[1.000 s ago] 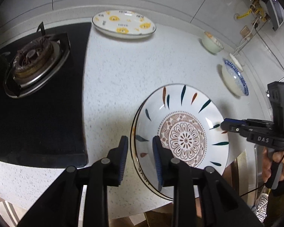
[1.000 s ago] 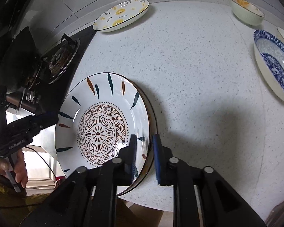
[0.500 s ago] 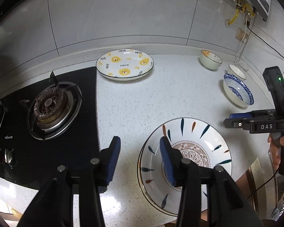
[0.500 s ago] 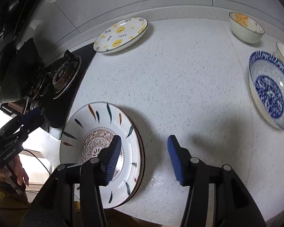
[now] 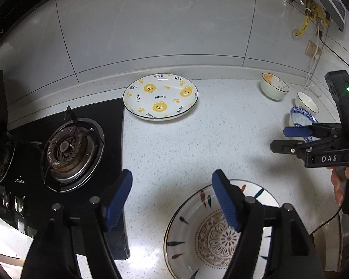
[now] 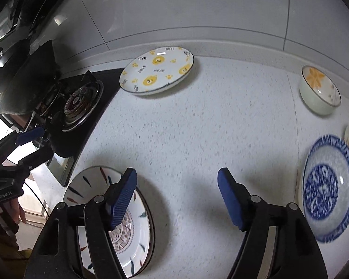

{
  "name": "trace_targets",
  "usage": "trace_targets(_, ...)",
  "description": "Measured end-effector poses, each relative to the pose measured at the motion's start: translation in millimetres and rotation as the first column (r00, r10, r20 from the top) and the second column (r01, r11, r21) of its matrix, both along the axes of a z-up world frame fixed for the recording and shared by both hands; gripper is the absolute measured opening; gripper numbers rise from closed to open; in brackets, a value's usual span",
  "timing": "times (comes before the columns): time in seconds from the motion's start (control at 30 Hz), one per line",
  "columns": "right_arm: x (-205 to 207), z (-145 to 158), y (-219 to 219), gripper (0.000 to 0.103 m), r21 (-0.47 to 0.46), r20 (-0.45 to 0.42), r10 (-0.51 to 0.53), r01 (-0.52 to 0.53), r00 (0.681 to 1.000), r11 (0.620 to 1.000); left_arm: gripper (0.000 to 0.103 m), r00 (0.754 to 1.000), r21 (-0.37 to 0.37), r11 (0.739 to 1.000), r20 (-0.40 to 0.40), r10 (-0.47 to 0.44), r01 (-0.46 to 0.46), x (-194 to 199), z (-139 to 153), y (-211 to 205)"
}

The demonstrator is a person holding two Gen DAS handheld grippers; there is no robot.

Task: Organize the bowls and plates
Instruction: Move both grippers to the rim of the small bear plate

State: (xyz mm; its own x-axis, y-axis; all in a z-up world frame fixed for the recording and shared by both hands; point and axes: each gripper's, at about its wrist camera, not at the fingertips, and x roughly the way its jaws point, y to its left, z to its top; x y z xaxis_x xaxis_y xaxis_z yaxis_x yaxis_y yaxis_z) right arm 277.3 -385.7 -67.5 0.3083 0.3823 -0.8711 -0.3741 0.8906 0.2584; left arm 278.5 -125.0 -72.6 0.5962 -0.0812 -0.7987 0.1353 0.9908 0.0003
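My L hand-held gripper [image 5: 172, 194] & R hand-held gripper [image 6: 176, 196]: jaws opening, nothing between. Patterned plate [image 5: 197, 239] lay flat, near counter [image 5: 174, 144] edge, released.

A home kitchen — a gas burner [image 5: 73, 150] set in a black hob [image 5: 111, 125], a speckled stone surface [image 5: 197, 144], tiled wall [image 5: 151, 23], and probably gas piping [image 5: 311, 9] — crockery around.
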Motion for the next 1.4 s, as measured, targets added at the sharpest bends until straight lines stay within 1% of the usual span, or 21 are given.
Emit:
trace_targets(0.13, 14, 7, 5, 0.068, -0.039, 0.052, 0.014, -0.012, 0.999, 0.999, 0.070, 0.999, -0.033, 0.999, -0.041, 0.034, -0.035, 19, -2, 4)
trace_targets(0.2, 19, 11, 10, 0.070, -0.069, 0.077, 0.023, -0.017, 0.997, 0.997, 0.070, 0.997, -0.039, 0.998, -0.049, 0.053, -0.055, 29, -2, 10)
trace_targets(0.33, 29, 15, 17, 0.071, -0.112, 0.107, 0.030, -0.018, 0.994, 0.994, 0.070, 0.995, -0.065, 0.996, -0.076, 0.063, -0.068, 55, -5, 25)
trace_targets(0.5, 41, 17, 32, 0.071, -0.175, 0.146, 0.012, 0.014, 0.989, 0.984, 0.070, 0.993, -0.090, 0.995, -0.120, 0.020, -0.031, 97, -17, 46)
trace_targets(0.73, 57, 16, 52, 0.071, -0.221, 0.176, -0.004, 0.043, 0.984, 0.974, 0.070, 0.986, -0.143, 0.989, -0.167, 0.008, -0.032, 149, -32, 73)
trace_targets(0.8, 60, 15, 57, 0.071, -0.231, 0.183, -0.006, 0.049, 0.983, 0.972, 0.070, 0.985, -0.139, 0.990, -0.174, 0.005, -0.030, 162, -36, 77)
trace_targets(0.97, 73, 10, 71, 0.071, -0.219, 0.176, -0.013, 0.052, 0.984, 0.974, 0.070, 0.982, -0.129, 0.991, -0.190, 0.011, -0.036, 191, -45, 88)
trace_targets(1.17, 105, -10, 85, 0.071, -0.147, 0.101, -0.043, 0.058, 0.994, 0.987, 0.070, 0.976, -0.112, 0.992, -0.217, 0.034, -0.060, 227, -58, 101)
trace_targets(1.3, 134, -29, 91, 0.071, -0.104, 0.045, -0.072, 0.076, 0.996, 0.992, 0.070, 0.968, -0.144, 0.986, -0.246, 0.044, -0.081, 256, -68, 111)
trace_targets(1.4, 154, -44, 95, 0.071, -0.047, -0.016, -0.089, 0.088, 0.996, 0.995, 0.070, 0.966, -0.181, 0.981, -0.258, 0.019, -0.068, 279, -73, 114)
